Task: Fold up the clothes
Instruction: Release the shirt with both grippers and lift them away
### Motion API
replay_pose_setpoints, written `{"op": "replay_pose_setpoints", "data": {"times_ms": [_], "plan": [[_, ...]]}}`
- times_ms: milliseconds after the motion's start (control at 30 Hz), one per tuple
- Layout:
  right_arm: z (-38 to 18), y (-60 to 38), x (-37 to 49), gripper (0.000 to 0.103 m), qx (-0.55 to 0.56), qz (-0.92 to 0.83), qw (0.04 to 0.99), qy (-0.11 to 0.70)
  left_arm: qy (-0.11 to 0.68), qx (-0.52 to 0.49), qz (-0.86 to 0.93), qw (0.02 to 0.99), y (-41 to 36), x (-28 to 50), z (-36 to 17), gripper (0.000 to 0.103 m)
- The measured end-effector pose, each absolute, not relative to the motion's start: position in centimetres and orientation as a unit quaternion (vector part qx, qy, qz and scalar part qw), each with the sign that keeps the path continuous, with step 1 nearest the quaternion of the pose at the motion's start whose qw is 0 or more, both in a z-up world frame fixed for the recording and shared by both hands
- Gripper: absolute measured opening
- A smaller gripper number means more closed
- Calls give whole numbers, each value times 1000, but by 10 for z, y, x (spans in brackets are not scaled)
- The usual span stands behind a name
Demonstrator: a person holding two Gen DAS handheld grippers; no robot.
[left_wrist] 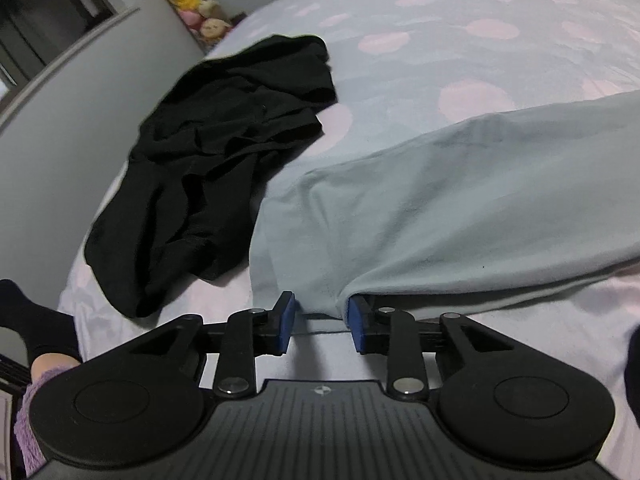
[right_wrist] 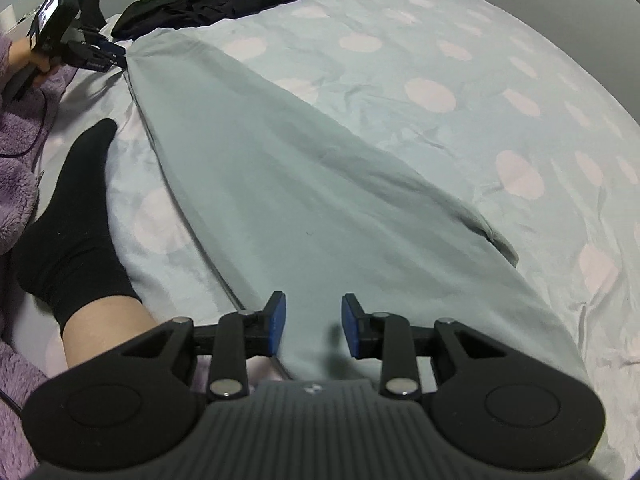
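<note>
Smooth pale-green garment [right_wrist: 280, 184] on spotted bedsheet [right_wrist: 432, 96]

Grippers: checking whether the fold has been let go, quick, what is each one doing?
Left gripper: open, pads at the edge of the light grey-green garment, not pressing it.
Right gripper: open over that garment, holding nothing.

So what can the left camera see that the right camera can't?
Only the left camera shows the plush toys by the wall. Only the right camera shows the sock on a foot, the purple fleece, and the left gripper from outside, at the grey garment's end. Both show that garment, the black clothes and the dotted sheet.
</note>
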State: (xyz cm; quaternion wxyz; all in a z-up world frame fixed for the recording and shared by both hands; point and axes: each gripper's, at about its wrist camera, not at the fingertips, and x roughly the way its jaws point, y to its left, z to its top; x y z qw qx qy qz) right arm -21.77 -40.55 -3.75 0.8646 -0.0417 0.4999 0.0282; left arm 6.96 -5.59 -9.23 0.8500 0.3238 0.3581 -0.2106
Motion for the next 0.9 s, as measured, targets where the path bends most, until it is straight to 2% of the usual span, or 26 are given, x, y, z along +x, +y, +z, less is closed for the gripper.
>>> {"op": "replay_pose_setpoints", "data": {"times_ms": [67,233,333,600,900], "plan": [[-39,-404,-217,34,-48,29,862,505,327,331,-205,861,-59,62,-90,3],[-44,-397,-213,34,-66,29,851,520,199,377,-171,888,-67,36,-78,2],[-44,-396,-213,34,-68,24,849,524,150,385,-138,900,-66,33,-73,2],[-47,-393,-211,34,-78,17,842,533,245,332,-110,904,-50,66,-74,1],[-50,-389,-209,35,-88,15,836,542,287,172,-130,933,-10,75,-55,2]]}}
